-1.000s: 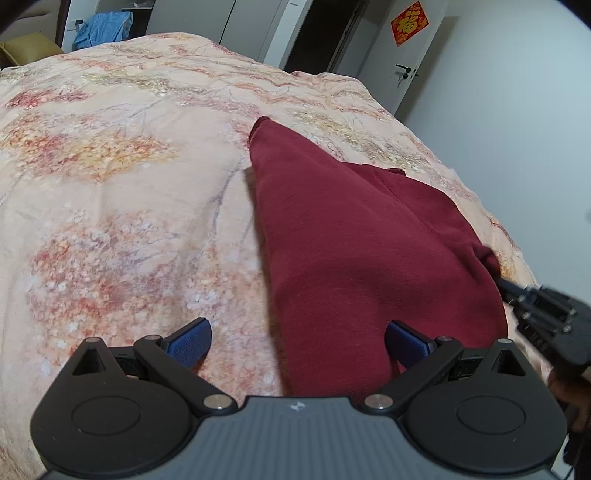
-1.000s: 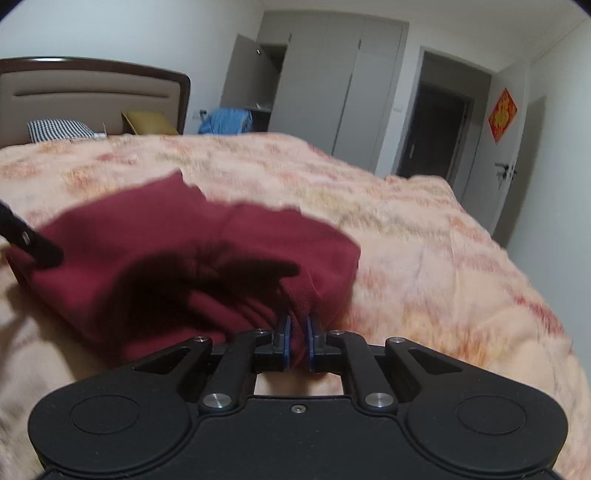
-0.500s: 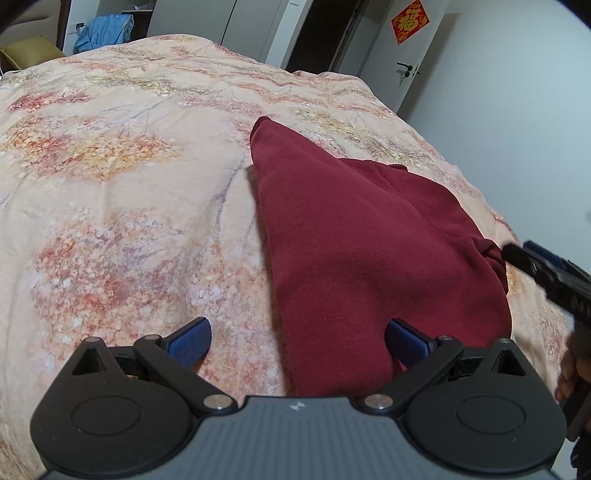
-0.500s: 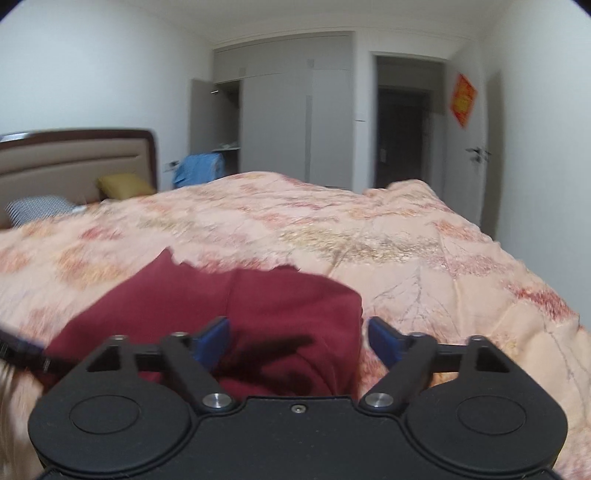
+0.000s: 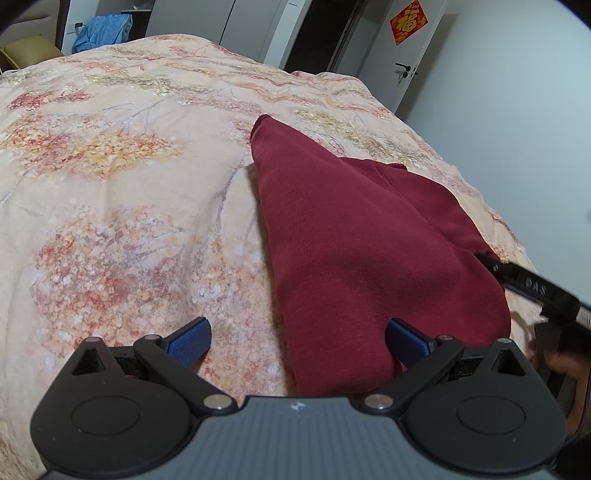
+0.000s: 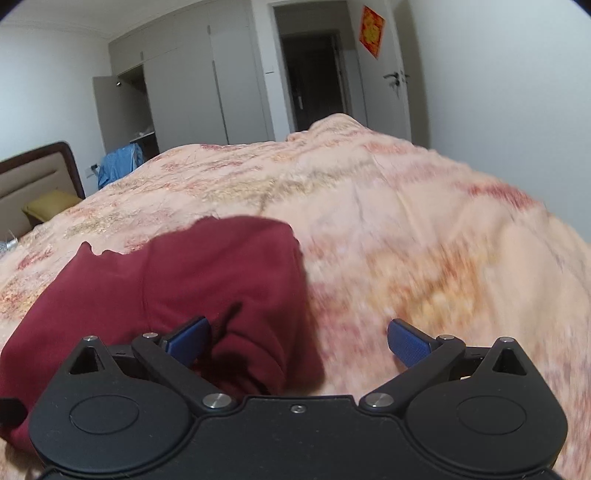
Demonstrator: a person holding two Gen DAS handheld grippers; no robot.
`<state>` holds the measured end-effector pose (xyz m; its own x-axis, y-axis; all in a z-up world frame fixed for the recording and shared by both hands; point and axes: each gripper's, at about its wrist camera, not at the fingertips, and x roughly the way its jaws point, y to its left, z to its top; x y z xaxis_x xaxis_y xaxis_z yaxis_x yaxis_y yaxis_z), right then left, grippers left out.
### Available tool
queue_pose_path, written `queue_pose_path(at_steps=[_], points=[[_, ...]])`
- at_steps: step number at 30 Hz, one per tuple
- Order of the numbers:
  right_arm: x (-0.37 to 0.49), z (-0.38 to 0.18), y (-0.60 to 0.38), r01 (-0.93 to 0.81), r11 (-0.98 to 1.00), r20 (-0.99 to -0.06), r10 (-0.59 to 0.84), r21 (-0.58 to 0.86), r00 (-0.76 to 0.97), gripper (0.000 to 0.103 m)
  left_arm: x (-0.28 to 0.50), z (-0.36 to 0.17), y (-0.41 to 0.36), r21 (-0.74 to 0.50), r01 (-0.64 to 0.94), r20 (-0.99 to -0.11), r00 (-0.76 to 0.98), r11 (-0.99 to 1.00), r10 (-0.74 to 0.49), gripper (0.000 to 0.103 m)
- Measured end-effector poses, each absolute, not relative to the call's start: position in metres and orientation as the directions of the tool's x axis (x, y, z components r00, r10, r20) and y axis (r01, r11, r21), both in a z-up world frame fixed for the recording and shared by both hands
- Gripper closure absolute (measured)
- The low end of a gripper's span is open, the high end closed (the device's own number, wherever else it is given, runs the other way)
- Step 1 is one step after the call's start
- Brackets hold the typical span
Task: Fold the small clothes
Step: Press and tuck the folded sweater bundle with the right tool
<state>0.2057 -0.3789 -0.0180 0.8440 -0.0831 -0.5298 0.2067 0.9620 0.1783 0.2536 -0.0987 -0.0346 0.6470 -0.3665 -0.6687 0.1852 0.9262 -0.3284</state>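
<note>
A peach floral-patterned quilt [image 5: 110, 206] covered the bed. A brown padded headboard [image 6: 33, 177] and an olive-yellow pillow [image 6: 50, 205] stood at its far end. Blue cloth [image 6: 120, 162] hung by grey wardrobe doors [image 6: 192, 99]. A red paper decoration [image 5: 408, 16] marked the white door [image 5: 402, 59].

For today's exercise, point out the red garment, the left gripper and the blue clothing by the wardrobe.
red garment [image 5: 369, 258], left wrist view, middle of top layer.
left gripper [image 5: 297, 338], left wrist view, midway between fingertips.
blue clothing [image 5: 105, 31], left wrist view, its middle.
</note>
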Motion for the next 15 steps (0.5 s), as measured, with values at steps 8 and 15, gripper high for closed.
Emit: queue_pose_path(at_steps=[8,15], points=[[0.187,-0.038,-0.381,0.222,0.959,-0.532,-0.098,0.174,0.841,0.001,0.251,-0.039,-0.097,-0.332,0.202,-0.658,0.65,0.921,-0.38,0.0],[0.175,-0.048,-0.368,0.214,0.974,-0.538,-0.141,0.074,0.831,0.001,0.249,-0.04,-0.095,-0.329,0.216,-0.655,0.649,0.919,-0.387,0.0]])
